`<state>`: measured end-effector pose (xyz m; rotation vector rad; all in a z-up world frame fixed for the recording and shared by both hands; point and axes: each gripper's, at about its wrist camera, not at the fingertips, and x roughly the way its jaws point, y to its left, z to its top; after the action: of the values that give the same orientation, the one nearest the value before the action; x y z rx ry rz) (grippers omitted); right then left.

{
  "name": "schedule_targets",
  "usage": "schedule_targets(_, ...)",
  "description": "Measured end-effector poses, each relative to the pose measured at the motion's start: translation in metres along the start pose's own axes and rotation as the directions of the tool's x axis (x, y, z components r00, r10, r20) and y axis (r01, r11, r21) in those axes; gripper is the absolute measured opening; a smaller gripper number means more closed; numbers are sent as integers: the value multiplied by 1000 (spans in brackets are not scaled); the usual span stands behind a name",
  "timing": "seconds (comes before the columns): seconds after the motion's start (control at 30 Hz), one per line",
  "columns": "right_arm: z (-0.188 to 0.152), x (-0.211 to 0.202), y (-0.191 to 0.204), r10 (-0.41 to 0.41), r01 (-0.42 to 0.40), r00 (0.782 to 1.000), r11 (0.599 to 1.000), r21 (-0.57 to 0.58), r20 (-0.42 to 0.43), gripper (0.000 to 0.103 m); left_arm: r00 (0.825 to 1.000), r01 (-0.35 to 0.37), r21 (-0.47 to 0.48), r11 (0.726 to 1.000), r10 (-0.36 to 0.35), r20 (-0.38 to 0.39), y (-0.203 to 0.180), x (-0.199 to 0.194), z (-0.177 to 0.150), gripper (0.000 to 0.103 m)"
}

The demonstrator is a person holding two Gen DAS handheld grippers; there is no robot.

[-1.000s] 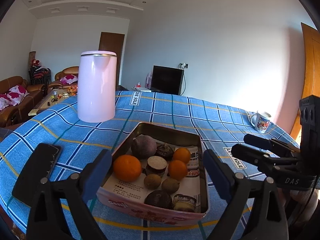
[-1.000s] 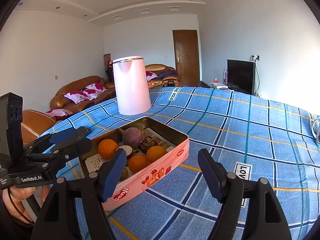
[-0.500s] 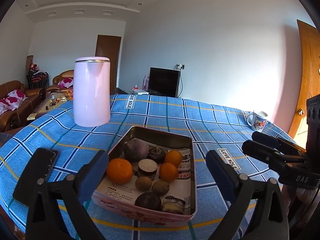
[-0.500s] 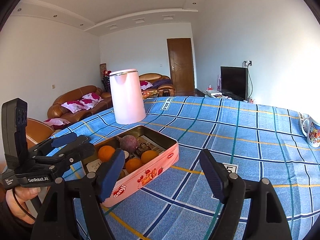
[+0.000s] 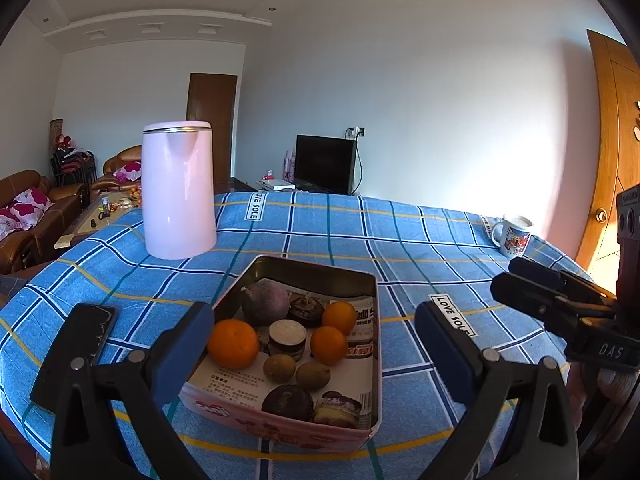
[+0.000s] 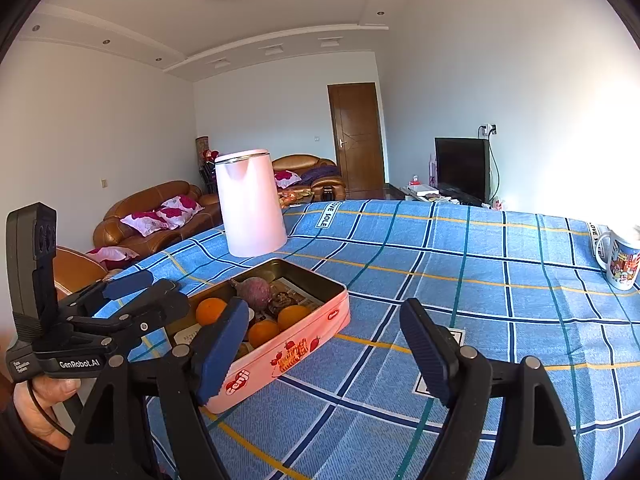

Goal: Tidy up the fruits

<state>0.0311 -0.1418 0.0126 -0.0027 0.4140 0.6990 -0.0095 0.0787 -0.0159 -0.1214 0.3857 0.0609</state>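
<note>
Phone (image 5: 86,332): a dark handset is seen lying flat near the left edge of the table, just left of the tin.
Left gripper (image 5: 316,344): held released, its blue pads spread wide and nothing between them; over the last second it has been drawn back and raised from the tin.
Kettle (image 5: 178,190): a pale pink kettle is placed upright toward the far left of the blue checked tablecloth (image 5: 400,240), behind the tin.
Tin (image 5: 280,426): a pink rectangular tin is set near the front edge of the table, lined with printed paper.
Fruits: three oranges, the largest (image 5: 233,343) at the tin's left side, a purple round fruit (image 5: 265,303) at its far end, two small brown fruits and some dark pieces, possibly cut halves, are all held inside the tin.
Right gripper (image 6: 324,350): likewise unclenched and empty, held over bare cloth right of the tin and pulled back as well.
Mug (image 5: 514,234): a printed mug is stood near the far right edge.
Meaning: with both tools withdrawn and all fruit gathered in the tin, the organizing is judged finished or nearly so.
</note>
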Motion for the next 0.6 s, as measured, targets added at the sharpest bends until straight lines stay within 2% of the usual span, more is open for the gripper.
schedule_targets(0.6,-4,-9,-7,-8,8,1000,1000,8,9,80,1000,-5,2,1000,5,-9,-10,1,3,103)
